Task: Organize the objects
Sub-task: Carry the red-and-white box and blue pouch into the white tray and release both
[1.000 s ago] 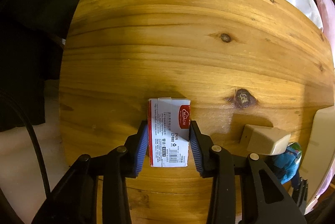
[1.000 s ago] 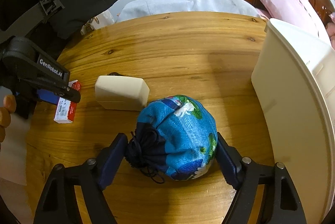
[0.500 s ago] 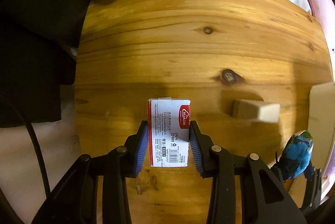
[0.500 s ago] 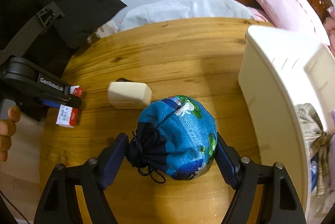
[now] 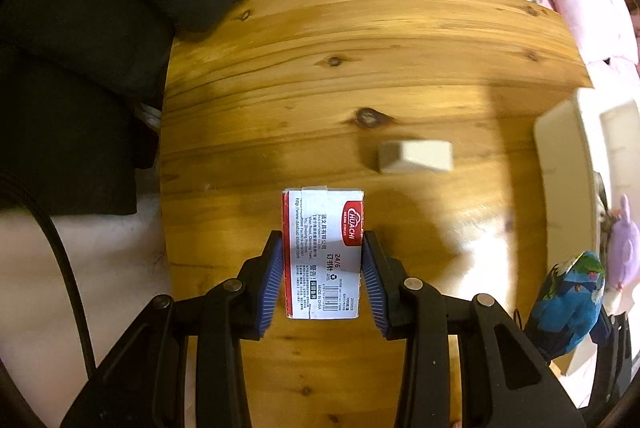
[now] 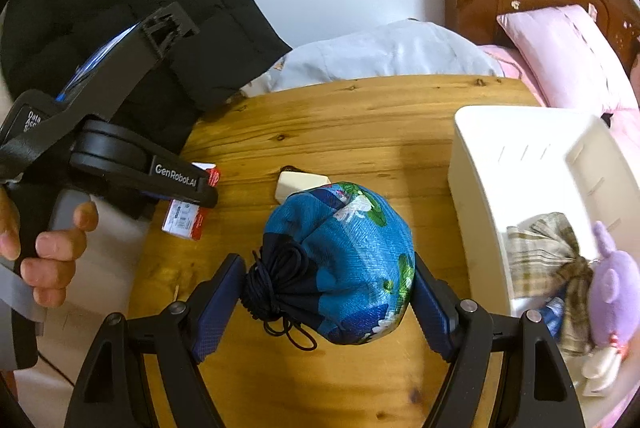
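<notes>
Bedside wooden table [image 5: 360, 39]; left claw [image 5: 322, 280] clamped on staple box [image 5: 322, 252], right claw [image 6: 328, 292] gripping blue drawstring pouch [image 6: 340, 256]; best carried level over white bin [image 6: 480, 163] before release

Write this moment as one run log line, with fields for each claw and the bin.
left claw: shut on staple box | right claw: shut on blue pouch | bin: holds cloth, plush

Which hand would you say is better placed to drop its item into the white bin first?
Right, probably: the right gripper holds the blue pouch right beside the white bin, while the left gripper's staple box sits farther away.
</notes>
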Demonstrator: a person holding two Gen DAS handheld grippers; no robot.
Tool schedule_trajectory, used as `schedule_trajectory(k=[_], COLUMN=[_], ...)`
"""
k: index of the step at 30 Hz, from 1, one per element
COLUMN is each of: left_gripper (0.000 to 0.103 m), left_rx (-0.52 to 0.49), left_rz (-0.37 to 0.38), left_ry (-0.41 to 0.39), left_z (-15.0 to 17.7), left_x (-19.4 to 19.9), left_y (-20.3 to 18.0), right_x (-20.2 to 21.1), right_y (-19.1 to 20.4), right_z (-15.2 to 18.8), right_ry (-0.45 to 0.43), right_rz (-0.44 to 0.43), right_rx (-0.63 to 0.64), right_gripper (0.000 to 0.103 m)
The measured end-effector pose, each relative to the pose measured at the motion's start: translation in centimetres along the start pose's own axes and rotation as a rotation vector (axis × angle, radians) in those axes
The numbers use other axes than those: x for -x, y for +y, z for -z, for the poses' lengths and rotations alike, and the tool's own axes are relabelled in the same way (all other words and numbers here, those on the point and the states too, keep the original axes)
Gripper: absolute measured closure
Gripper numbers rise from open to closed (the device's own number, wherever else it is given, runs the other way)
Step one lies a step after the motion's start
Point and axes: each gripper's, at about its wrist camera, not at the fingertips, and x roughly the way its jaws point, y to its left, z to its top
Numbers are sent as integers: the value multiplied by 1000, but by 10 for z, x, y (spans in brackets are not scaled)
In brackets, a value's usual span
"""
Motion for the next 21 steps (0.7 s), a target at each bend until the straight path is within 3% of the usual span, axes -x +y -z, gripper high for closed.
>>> schedule_trajectory(k=[2, 13, 21], left_gripper=[61, 61, 61], left_rx=[-6, -20, -74], left_rz=[3, 47, 72], left_ry=[-11, -60, -63], left_z=[2, 44, 70], left_x=[-6, 33, 38], left_y=[9, -30, -72], right_x=[14, 76, 97], right_y=[-3, -39, -75], right_z=[2, 23, 33], right_ry=[3, 29, 31], right_rz=[-11, -57, -1], right_rx=[17, 57, 73], right_gripper=[23, 23, 23])
